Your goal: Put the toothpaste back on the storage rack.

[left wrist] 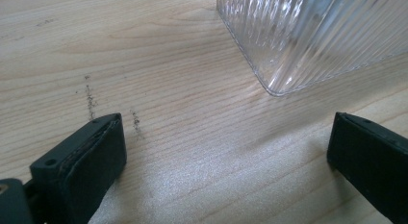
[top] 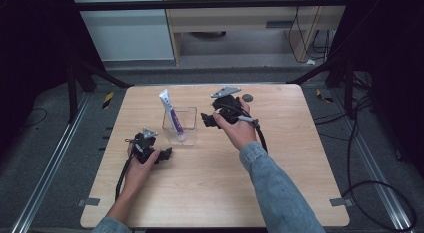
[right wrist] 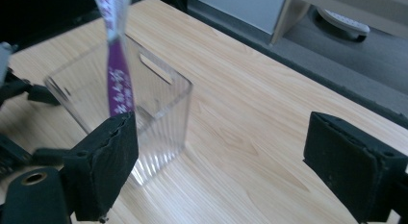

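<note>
A clear plastic box [top: 186,129] stands on the wooden table [top: 215,183], left of centre. A white and purple tube [top: 170,114] leans upright inside it. My left gripper [top: 166,153] rests low on the table just in front of the box, and its jaws are open over bare wood [left wrist: 226,137]. A ribbed corner of the box [left wrist: 308,36] lies just beyond them. My right gripper [top: 206,120] hovers right of the box, pointing at it. It is open [right wrist: 221,142] with nothing between its jaws. The box [right wrist: 159,104] and tube [right wrist: 118,75] show ahead to its left.
A small dark round disc [top: 247,98] lies near the table's far edge, behind the right hand. Black frame bars and cables surround the table. The other gripper [right wrist: 14,89] shows past the box in the right gripper view.
</note>
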Demonstrator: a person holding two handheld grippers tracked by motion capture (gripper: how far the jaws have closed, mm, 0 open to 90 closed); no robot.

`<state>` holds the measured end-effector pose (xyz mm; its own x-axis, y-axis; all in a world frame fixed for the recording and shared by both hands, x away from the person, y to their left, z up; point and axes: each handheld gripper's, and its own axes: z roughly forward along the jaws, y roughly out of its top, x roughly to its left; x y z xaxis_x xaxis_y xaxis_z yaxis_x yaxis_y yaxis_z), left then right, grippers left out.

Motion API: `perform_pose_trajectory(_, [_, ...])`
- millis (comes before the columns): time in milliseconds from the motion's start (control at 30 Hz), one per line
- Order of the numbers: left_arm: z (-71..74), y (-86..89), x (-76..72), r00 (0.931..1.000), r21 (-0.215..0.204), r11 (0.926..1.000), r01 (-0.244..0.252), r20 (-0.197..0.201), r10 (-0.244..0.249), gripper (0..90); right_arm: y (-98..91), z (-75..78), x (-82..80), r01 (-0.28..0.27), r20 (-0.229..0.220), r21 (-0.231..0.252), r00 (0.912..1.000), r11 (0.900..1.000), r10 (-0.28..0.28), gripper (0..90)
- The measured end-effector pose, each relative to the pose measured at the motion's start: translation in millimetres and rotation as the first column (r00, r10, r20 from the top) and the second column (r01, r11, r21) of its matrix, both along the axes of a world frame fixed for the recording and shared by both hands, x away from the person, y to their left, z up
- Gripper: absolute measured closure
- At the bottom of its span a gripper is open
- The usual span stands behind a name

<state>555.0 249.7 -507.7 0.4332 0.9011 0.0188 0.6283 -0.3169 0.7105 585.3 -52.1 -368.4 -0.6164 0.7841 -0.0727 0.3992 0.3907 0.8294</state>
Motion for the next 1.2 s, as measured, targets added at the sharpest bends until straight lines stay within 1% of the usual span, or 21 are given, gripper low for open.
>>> perform_pose_trajectory(33, [0.0, 0.0, 0.0, 1.0, 0.0, 1.0, 0.0, 0.0, 0.0, 0.0, 0.0, 0.0, 0.0, 0.0, 0.0, 0.0, 1.0, 1.0, 0.0, 12.1])
perform_pose_trajectory(100, [0.0, 0.0, 0.0, 1.0, 0.0, 1.0, 0.0, 0.0, 0.0, 0.0, -11.0, -2.7, -1.0, 0.017, -0.004, 0.002, 0.9999, 0.9999, -0.017, 12.4])
perform_pose_trajectory(133, [0.0, 0.0, -0.1, 1.0, 0.0, 1.0, 0.0, 0.001, 0.0, 0.0, -19.6, -5.7, -2.0, 0.018, 0.0, 0.001, 0.9998, 0.9998, -0.018, 13.1])
perform_pose_trajectory(267, [0.0, 0.0, -0.1, 1.0, 0.0, 1.0, 0.0, 0.001, 0.0, 0.0, -37.6, -14.3, -5.2, 0.041, -0.009, -0.013, 0.9991, 0.9991, -0.041, 13.1])
perform_pose_trajectory(300, [0.0, 0.0, -0.1, 1.0, 0.0, 1.0, 0.0, 0.001, 0.0, 0.0, -37.6, -14.3, -5.2, 0.041, -0.009, -0.013, 0.9991, 0.9991, -0.041, 13.1])
perform_pose_trajectory(333, [0.0, 0.0, 0.0, 1.0, 0.0, 1.0, 0.0, 0.001, 0.0, 0.0, -46.5, -17.7, -6.2, 0.055, -0.018, -0.017, 0.9983, 0.9983, -0.055, 13.1])
perform_pose_trajectory(367, [0.0, 0.0, 0.0, 1.0, 0.0, 1.0, 0.0, 0.001, 0.0, 0.0, -46.5, -17.7, -6.2, 0.055, -0.018, -0.017, 0.9983, 0.9983, -0.055, 13.1])
perform_pose_trajectory(467, [0.0, -0.1, -0.1, 1.0, 0.0, 1.0, 0.0, 0.0, 0.0, 0.0, -62.4, -22.2, -7.0, 0.078, -0.021, -0.016, 0.9967, 0.9968, -0.079, 13.1])
perform_pose_trajectory(500, [0.0, -0.1, -0.1, 1.0, 0.0, 1.0, 0.0, 0.001, 0.0, 0.0, -62.4, -22.2, -7.0, 0.078, -0.021, -0.016, 0.9967, 0.9968, -0.079, 13.1])
perform_pose_trajectory(667, [0.1, 0.1, 0.0, 1.0, 0.002, 1.0, 0.001, 0.0, -0.001, 0.0, -76.5, -29.2, -9.8, 0.103, -0.028, -0.027, 0.9942, 0.9943, -0.104, 13.0])
perform_pose_trajectory(700, [0.1, 0.1, 0.0, 1.0, 0.002, 1.0, 0.001, 0.0, -0.001, 0.0, -76.5, -29.2, -9.8, 0.103, -0.028, -0.027, 0.9942, 0.9943, -0.104, 13.0])
perform_pose_trajectory(800, [0.1, 0.1, 0.0, 1.0, 0.002, 1.0, 0.001, 0.0, -0.001, 0.0, -86.2, -36.8, -11.5, 0.121, -0.045, -0.028, 0.9915, 0.9923, -0.122, 13.0])
perform_pose_trajectory(900, [0.1, 0.1, 0.0, 1.0, 0.002, 1.0, 0.001, 0.0, -0.001, 0.0, -91.6, -41.3, -11.8, 0.126, -0.05, -0.038, 0.9905, 0.9913, -0.128, 12.9])
perform_pose_trajectory(1000, [0.1, 0.1, 0.0, 1.0, 0.002, 1.0, 0.001, 0.0, -0.001, 0.0, -101.2, -47.9, -12.5, 0.145, -0.058, -0.037, 0.9874, 0.9887, -0.147, 12.9])
perform_pose_trajectory(1067, [0.1, 0.1, 0.0, 1.0, 0.002, 1.0, 0.001, 0.0, -0.001, 0.0, -103.9, -49.8, -12.7, 0.151, -0.063, -0.036, 0.9862, 0.9878, -0.153, 12.9])
perform_pose_trajectory(1133, [0.1, 0.1, 0.0, 1.0, 0.002, 1.0, 0.0, 0.0, 0.0, 0.0, -113.7, -56.6, -13.4, 0.166, -0.074, -0.039, 0.9828, 0.9853, -0.169, 12.9])
perform_pose_trajectory(1167, [0.1, 0.1, 0.0, 1.0, 0.002, 1.0, 0.0, 0.0, 0.0, 0.0, -113.7, -56.6, -13.4, 0.166, -0.074, -0.039, 0.9828, 0.9853, -0.169, 12.9])
perform_pose_trajectory(1200, [0.1, 0.1, 0.0, 1.0, 0.002, 1.0, 0.001, 0.0, -0.001, 0.0, -120.9, -61.4, -14.4, 0.179, -0.085, -0.035, 0.9798, 0.9833, -0.181, 12.9])
